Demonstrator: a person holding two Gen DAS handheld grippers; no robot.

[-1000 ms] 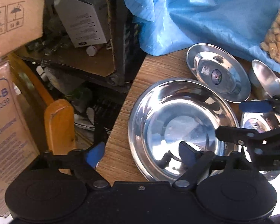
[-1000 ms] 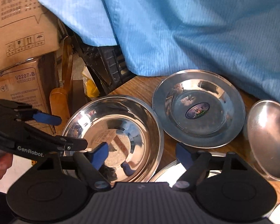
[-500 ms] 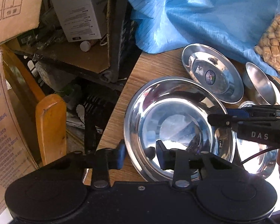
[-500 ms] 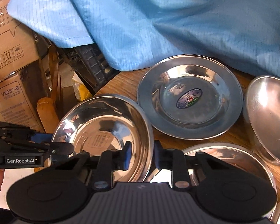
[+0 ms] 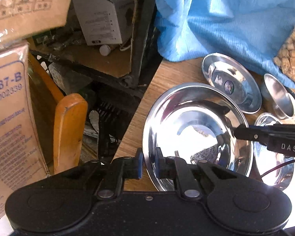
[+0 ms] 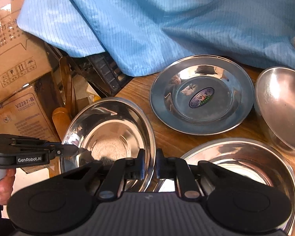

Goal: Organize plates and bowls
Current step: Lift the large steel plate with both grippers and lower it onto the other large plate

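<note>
A large shiny steel bowl [image 5: 196, 129] sits at the wooden table's left edge; it also shows in the right wrist view [image 6: 110, 135]. My left gripper [image 5: 148, 165] is shut on its left rim. My right gripper [image 6: 149, 167] is shut on its right rim, and shows in the left wrist view [image 5: 238, 132]. Behind it lies a steel plate with a sticker [image 6: 201, 94] and a small steel bowl [image 6: 281, 108]. Another large steel bowl [image 6: 240, 169] sits to the right of the held one.
A blue cloth [image 6: 167, 23] drapes over the table's back. Cardboard boxes [image 6: 11, 55], a wooden chair back [image 5: 68, 129] and clutter lie beyond the table's left edge [image 5: 135, 118]. A bag of snacks [image 5: 291, 55] is at the far right.
Both grippers went from open to shut on opposite rims of the large bowl. The bowl appears slightly raised and tilted compared with before.
</note>
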